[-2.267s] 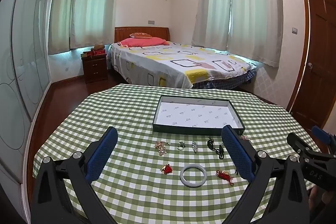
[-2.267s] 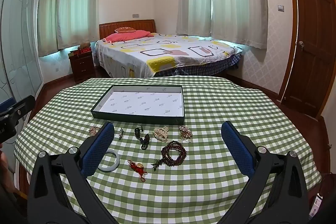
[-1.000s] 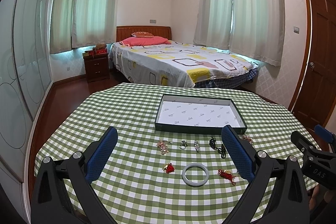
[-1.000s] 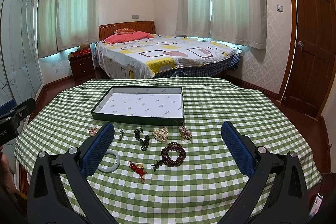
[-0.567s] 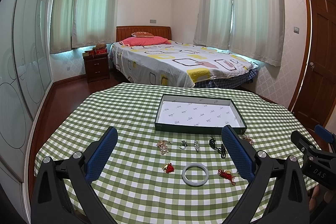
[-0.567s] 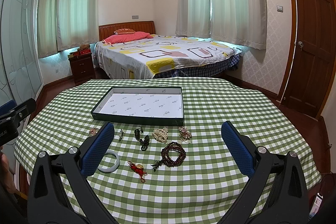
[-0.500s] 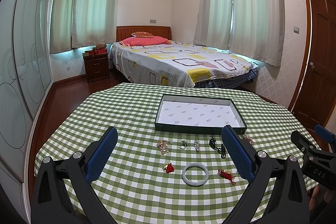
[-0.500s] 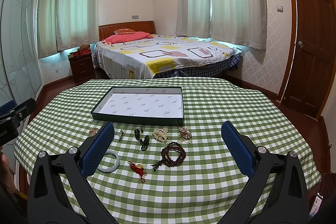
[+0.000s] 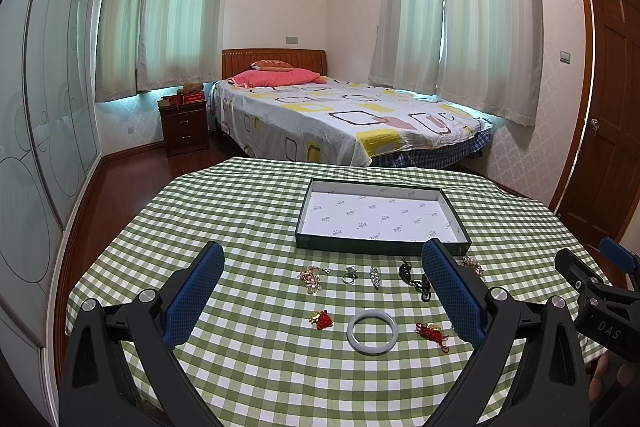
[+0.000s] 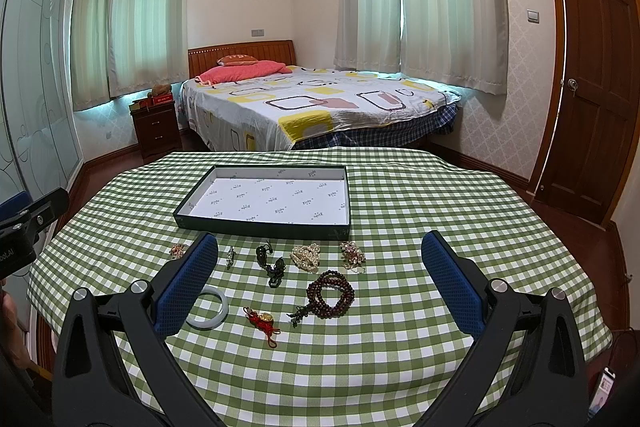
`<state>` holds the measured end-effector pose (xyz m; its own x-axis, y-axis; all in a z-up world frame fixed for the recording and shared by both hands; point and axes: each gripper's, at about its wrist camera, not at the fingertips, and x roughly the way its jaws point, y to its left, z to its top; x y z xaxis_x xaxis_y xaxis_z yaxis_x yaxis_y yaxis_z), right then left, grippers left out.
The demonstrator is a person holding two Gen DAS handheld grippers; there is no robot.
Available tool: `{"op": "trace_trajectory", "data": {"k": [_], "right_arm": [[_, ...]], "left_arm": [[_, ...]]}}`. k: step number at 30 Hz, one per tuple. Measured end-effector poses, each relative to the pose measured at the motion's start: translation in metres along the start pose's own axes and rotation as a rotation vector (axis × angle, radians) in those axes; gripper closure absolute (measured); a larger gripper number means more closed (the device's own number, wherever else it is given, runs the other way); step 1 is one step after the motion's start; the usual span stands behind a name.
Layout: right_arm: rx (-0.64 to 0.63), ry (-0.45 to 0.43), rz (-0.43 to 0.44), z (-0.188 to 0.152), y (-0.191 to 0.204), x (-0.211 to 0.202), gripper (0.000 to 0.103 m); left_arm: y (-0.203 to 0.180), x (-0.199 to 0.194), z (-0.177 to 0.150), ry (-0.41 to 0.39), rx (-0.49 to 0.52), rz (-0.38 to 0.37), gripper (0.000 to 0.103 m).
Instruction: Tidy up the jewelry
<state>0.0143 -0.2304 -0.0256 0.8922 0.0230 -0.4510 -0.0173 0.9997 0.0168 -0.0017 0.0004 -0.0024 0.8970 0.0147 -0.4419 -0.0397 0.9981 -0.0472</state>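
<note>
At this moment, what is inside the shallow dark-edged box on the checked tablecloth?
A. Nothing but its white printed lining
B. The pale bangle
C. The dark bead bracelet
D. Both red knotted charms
A. The box shows only its white lining, while the pale bangle, the dark bead bracelet and the red charms all lie on the tablecloth in front of it.

From my left camera, a blue finger (image 9: 450,291) covers the pearls; from my right, another (image 10: 186,283) hides part of the bangle (image 10: 212,309).
</note>
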Motion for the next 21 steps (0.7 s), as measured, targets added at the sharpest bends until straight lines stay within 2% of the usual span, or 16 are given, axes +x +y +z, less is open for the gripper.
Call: {"op": "trace_trajectory", "data": {"k": [21], "right_arm": [[0.000, -0.001, 0.000, 0.0004, 0.0000, -0.0013, 0.004]], "left_arm": [[0.0009, -0.0008, -0.0032, 0.002, -0.002, 0.001, 0.007]]}}
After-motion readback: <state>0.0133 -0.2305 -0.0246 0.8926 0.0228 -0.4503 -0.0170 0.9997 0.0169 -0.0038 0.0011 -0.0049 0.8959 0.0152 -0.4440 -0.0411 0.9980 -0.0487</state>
